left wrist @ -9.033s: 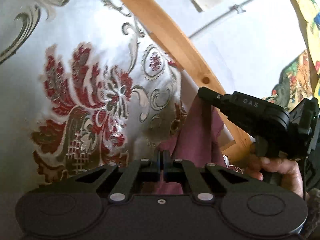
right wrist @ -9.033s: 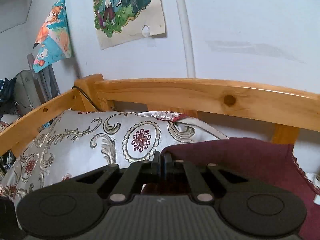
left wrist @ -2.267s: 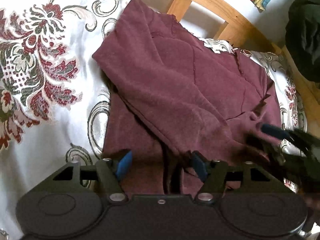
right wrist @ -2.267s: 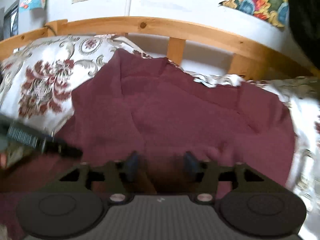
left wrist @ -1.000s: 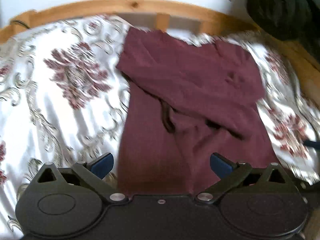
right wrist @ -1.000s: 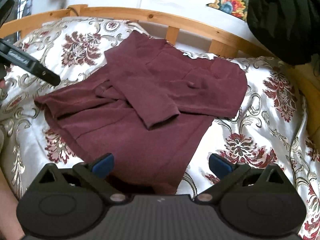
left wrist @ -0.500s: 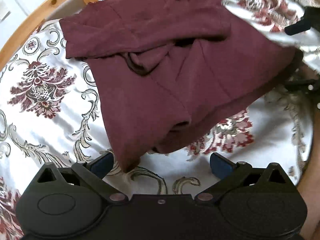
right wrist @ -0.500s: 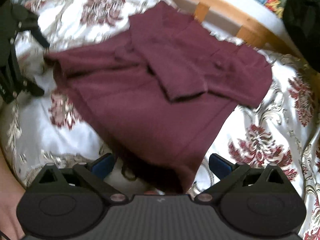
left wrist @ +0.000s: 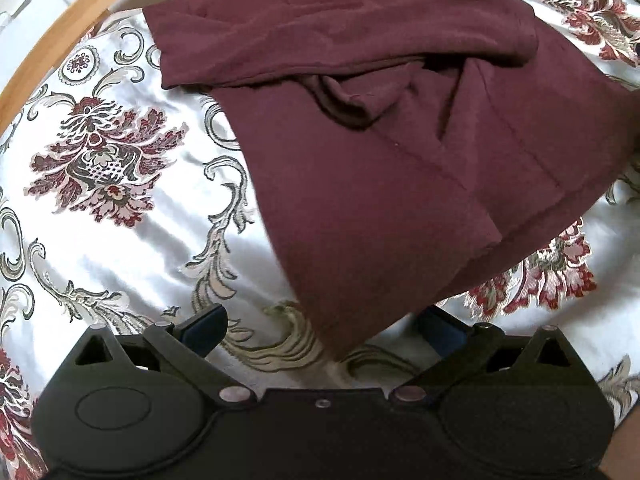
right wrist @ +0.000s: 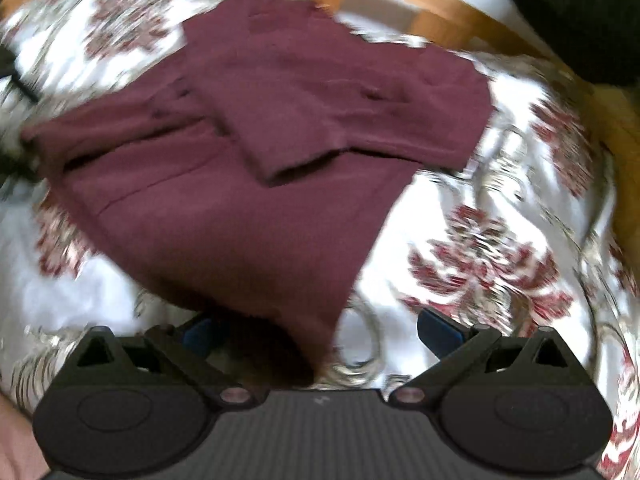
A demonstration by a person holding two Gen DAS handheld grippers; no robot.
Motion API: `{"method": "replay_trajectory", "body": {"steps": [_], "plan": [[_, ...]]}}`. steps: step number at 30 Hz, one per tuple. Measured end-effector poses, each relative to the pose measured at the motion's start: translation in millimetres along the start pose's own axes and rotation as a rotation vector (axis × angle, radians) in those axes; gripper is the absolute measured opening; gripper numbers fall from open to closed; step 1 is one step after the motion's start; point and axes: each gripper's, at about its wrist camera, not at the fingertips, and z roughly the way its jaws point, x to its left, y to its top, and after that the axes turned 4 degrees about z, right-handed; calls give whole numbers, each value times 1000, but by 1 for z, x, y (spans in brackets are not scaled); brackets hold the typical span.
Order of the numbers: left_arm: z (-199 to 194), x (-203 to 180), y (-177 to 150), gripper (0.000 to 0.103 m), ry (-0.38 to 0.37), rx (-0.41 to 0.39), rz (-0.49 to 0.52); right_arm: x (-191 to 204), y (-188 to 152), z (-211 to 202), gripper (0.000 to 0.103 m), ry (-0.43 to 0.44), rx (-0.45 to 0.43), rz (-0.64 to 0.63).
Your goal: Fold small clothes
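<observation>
The left hand-held gripper (left wrist: pixel 322 330) and the right hand-held gripper (right wrist: pixel 318 332) both hover with jaws spread wide and empty, each over a lower hem corner of a maroon garment (left wrist: pixel 380 152). The garment lies on a floral bedspread (left wrist: pixel 100 168) near the wooden bed rail (left wrist: pixel 80 24). Its sleeves already lie folded across the body; folding the hem upward appears to remain.

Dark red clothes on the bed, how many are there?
1: a maroon garment lies spread on the flowered bedspread, partly folded over itself. More could be hidden under it.
</observation>
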Motion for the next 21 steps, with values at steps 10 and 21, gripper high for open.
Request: {"method": "replay_trajectory", "body": {"steps": [10, 21], "plan": [[-2, -10, 0, 94, 87, -35, 147, -61, -3, -13, 103, 22, -39, 308], [-10, -37, -1, 44, 181, -133, 304, 17, -9, -41, 103, 189, -153, -137]]}}
